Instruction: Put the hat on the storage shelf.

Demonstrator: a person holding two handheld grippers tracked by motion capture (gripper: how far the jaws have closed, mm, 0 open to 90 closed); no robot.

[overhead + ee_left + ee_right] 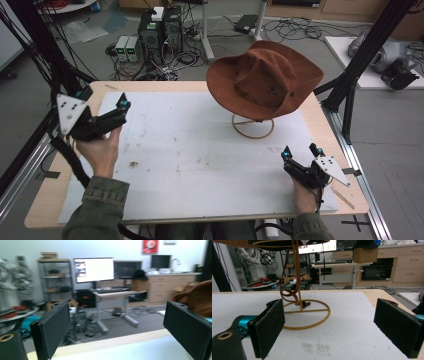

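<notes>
High view: hat (265, 77) sitting on stand (253, 127) at one o'clock; left gripper (117, 112) hovering at nine, gaping, empty; right gripper (301, 152) resting at four, gaping. Left gripper view: hat edging in at three. Right gripper view: stand ring lying at eleven.

We see the white mat (190, 165) bare across its left, middle and near parts, free for passing. At far right the brown hat (267, 75) on its wire stand (253, 131) blocks the way, its strap (288, 293) hanging inside the ring.
</notes>
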